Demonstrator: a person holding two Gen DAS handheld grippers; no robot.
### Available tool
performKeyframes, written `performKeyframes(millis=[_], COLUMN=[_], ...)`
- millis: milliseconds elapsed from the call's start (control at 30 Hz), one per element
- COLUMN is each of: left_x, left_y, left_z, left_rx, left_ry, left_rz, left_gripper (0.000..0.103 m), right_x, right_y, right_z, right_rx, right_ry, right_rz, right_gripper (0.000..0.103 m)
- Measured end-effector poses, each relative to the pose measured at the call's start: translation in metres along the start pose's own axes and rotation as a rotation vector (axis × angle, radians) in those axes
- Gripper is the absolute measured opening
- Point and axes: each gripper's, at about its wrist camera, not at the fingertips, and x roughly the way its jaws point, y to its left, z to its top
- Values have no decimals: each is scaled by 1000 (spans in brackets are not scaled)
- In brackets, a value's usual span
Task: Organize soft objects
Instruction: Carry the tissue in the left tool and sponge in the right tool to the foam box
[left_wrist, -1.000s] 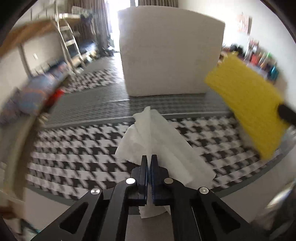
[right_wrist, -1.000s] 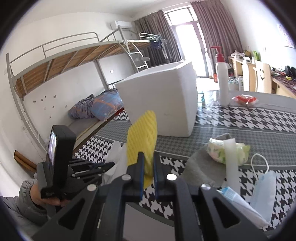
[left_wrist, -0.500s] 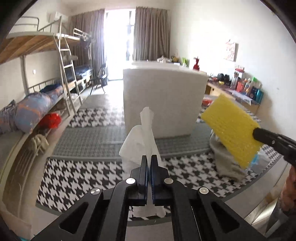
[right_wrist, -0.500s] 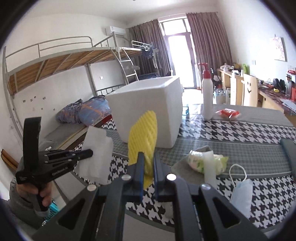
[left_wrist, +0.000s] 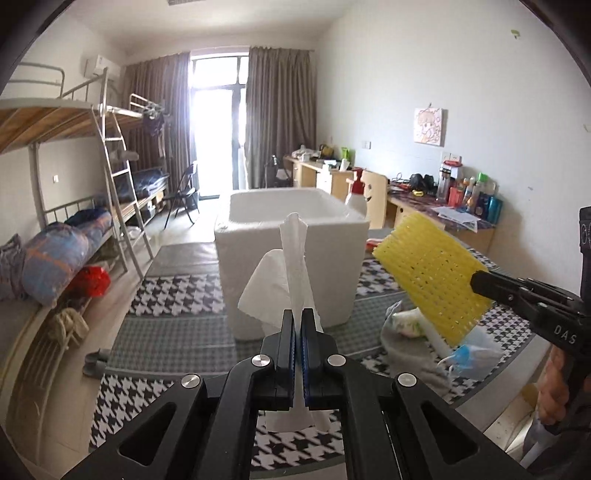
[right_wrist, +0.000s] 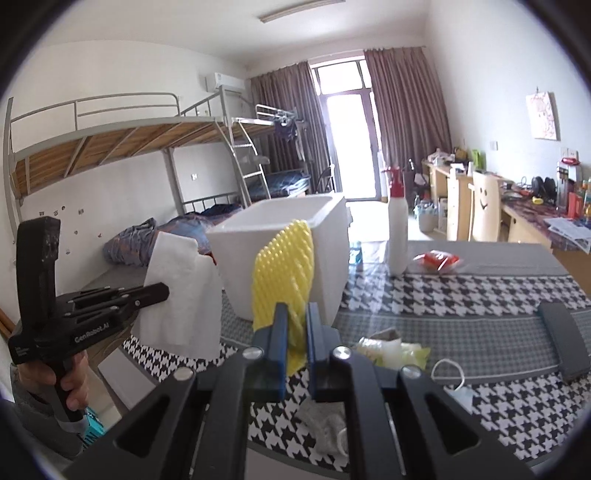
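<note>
My left gripper (left_wrist: 297, 325) is shut on a white paper towel (left_wrist: 284, 280) and holds it up above the table, short of the open white foam box (left_wrist: 291, 236). My right gripper (right_wrist: 293, 325) is shut on a yellow foam net sleeve (right_wrist: 282, 273), also held high, beside the box (right_wrist: 284, 243). The towel (right_wrist: 177, 291) and left gripper (right_wrist: 162, 293) show at the left of the right wrist view. The yellow sleeve (left_wrist: 432, 280) and right gripper (left_wrist: 476, 282) show at the right of the left wrist view.
On the houndstooth tablecloth (right_wrist: 480, 295) lie a grey cloth with a wipes pack (right_wrist: 391, 350), a blue face mask (right_wrist: 458, 391), a dark grey block (right_wrist: 565, 339), a white red-capped bottle (right_wrist: 397, 236) and a red packet (right_wrist: 437, 258). Bunk beds (left_wrist: 55, 184) stand left.
Both grippers have risen well above the table with their loads. The box's open top has come into view from above.
</note>
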Motion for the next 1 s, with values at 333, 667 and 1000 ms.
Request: performKeyframes(millis=[333, 667, 1000], left_x=[-8, -12, -10], left_y=[-4, -5, -6], left_z=[22, 42, 58], left_rx=[7, 13, 20], left_ry=[-53, -109, -145], left_rz=[-21, -18, -6], left_gripper=[3, 3, 3], right_x=[-4, -3, 1], right_y=[-1, 6, 5], right_z=[22, 38, 57], right_rx=[-20, -60, -72], right_ry=[-50, -81, -128], right_rz=[-43, -52, -47], right_gripper=[11, 11, 11])
